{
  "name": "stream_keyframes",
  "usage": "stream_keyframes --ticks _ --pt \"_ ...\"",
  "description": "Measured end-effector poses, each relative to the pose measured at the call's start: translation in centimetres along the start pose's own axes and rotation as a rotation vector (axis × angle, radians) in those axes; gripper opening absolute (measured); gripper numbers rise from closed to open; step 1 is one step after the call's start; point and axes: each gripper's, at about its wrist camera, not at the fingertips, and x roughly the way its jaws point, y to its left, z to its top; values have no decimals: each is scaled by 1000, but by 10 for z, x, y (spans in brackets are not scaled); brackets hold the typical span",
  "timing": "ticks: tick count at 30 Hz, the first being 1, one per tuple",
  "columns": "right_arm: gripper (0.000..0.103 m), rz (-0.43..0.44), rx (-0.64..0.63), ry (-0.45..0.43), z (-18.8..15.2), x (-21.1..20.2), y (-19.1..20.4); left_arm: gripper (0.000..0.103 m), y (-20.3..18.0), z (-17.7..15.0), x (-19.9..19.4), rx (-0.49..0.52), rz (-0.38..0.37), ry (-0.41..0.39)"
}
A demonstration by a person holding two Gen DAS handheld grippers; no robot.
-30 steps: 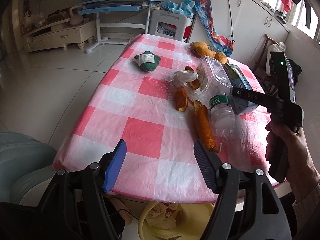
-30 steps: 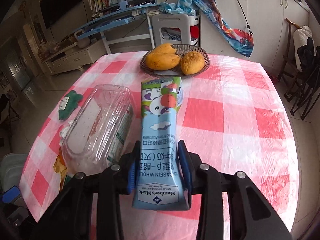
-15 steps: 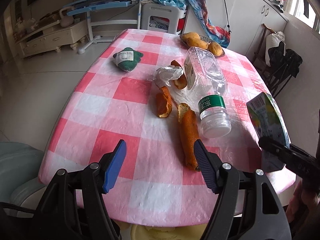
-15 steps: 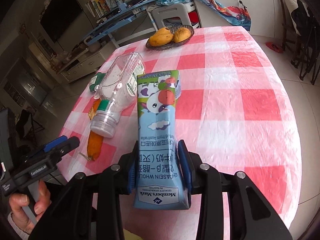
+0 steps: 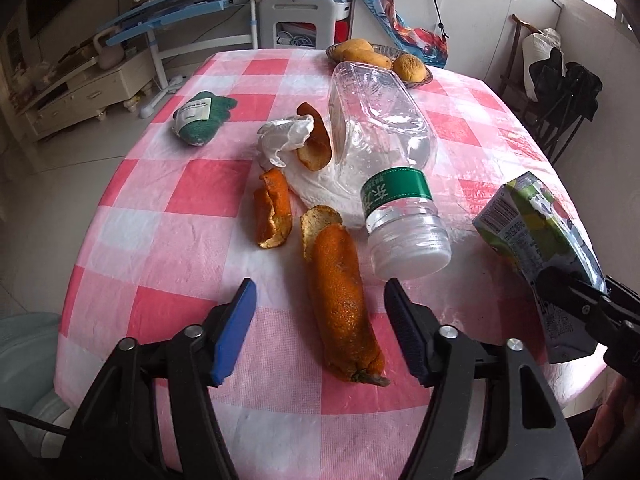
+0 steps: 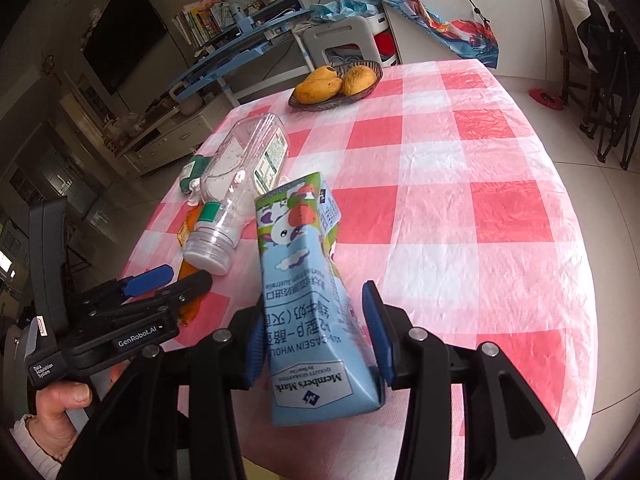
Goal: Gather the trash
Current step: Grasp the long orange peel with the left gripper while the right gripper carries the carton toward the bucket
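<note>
Trash is what we are clearing, and the piece in hand is the milk carton (image 6: 308, 300), which hangs tilted between the jaws of our right tool (image 6: 316, 340) just past the near edge of the desk (image 6: 480, 208). Those jaws have just been opening: half a second ago both blue pads clamped the carton upright, and now the right pad stands clear of it while the carton leans on the left one, so we judge it is being let go, probably toward a bin below that neither view shows now. Beside it, our left tool (image 5: 320, 328) has come in low over the long orange peel (image 5: 344, 304); its jaws have just been narrowing yet remain apart, straddling the peel without touching it. We take that peel as the next pick. Further out lie the empty plastic bottle (image 5: 384, 152) on its side, two smaller peel pieces (image 5: 276, 212), a crumpled tissue (image 5: 284, 140) and a green packet (image 5: 200, 120), all awaiting collection. A basket of mangoes (image 5: 380, 60) at the far edge is not rubbish.
</note>
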Motion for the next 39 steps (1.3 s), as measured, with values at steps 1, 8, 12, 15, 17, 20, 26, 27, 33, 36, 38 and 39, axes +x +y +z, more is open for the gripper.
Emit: stream_keyframes --ticks 1,8,12,15,17,20,26,27,33,36,38,39 --pt "44 -4 -3 -3 0 0 0 48 -1 0 0 5 4 -4" --pt "39 12 -35 11 -2 6 3 20 9 -6 -8 -27 -50 -8" --pt "36 63 -5 14 -4 3 2 19 17 -20 -20 -48 -66 -2" --pt "35 120 26 20 -7 -3 2 19 22 -32 -33 -55 -75 -5" --pt "34 156 31 25 -11 -9 7 19 23 -40 -44 -52 -79 -10" --pt "33 202 19 29 -22 -19 20 19 24 -54 -61 -38 -77 -20" --pt "32 271 -3 71 -76 -32 48 19 22 -89 -90 -7 -73 -28" --pt "32 276 -12 74 -84 -35 54 19 21 -95 -94 -3 -75 -28" --pt "32 287 -90 121 -121 -39 83 19 21 -128 -109 15 -83 -7" --pt "32 251 -139 161 -132 -29 94 19 21 -141 -106 14 -86 29" --pt "32 203 -177 210 -138 -17 100 19 18 -150 -100 28 -93 79" --pt "33 187 -172 226 -139 -12 99 19 16 -155 -95 43 -101 113"
